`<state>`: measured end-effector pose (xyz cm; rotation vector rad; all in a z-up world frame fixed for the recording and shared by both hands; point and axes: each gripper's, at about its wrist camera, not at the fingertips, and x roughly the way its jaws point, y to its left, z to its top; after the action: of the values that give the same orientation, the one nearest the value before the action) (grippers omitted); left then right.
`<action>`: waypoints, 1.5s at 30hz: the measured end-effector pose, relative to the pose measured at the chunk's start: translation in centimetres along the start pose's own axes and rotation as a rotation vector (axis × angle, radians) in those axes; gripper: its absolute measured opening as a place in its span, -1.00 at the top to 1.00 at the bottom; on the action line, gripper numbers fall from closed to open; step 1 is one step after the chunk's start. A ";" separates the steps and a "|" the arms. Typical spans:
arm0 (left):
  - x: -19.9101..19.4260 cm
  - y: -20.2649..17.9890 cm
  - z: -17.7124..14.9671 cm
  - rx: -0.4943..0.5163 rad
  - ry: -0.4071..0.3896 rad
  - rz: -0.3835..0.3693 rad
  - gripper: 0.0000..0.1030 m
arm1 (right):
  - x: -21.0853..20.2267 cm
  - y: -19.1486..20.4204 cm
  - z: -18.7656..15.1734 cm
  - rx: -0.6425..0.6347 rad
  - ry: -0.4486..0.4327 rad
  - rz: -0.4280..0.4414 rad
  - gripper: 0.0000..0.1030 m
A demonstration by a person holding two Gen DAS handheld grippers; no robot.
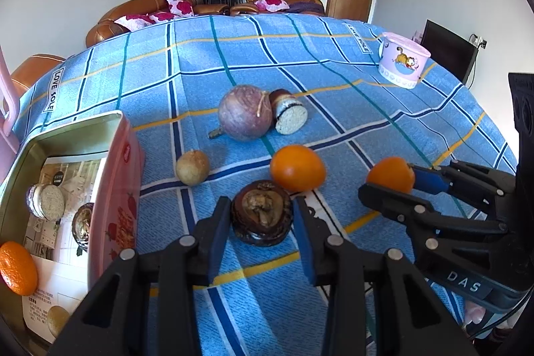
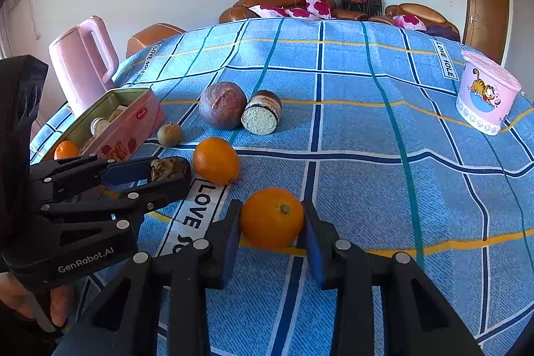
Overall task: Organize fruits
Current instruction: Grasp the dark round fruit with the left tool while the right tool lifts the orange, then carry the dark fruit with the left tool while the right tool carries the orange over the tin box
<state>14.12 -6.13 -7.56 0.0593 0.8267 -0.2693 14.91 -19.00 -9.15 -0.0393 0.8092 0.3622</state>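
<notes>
My left gripper (image 1: 262, 216) is shut on a dark brown dried fruit (image 1: 262, 212) resting on the blue checked cloth; it also shows in the right wrist view (image 2: 168, 169). My right gripper (image 2: 272, 219) is shut on an orange (image 2: 272, 217), also seen in the left wrist view (image 1: 390, 177). A second orange (image 1: 297, 168) lies between them. A purple-brown round fruit (image 1: 243, 112), a cut brown fruit with pale flesh (image 1: 288, 115) and a small tan fruit (image 1: 192, 167) lie further back.
A pink tin box (image 1: 113, 189) at the left holds an orange (image 1: 16, 267), a cut fruit and a dark fruit. A pink cartoon tub (image 2: 487, 95) stands at the far right. A pink kettle (image 2: 83, 62) stands behind the tin.
</notes>
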 end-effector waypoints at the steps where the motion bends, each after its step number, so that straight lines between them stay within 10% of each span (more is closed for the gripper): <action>1: -0.2 -0.1 0.0 0.005 -0.009 0.006 0.24 | -0.1 0.0 0.1 -0.002 -0.006 -0.001 0.28; 45: -4.7 0.8 -0.7 -0.035 -0.256 0.079 0.24 | -5.3 2.1 0.1 -0.065 -0.303 -0.024 0.28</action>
<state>10.79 -4.23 -4.63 0.0241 0.5728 -0.1830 10.95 -18.55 -5.05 -0.0536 0.4967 0.3618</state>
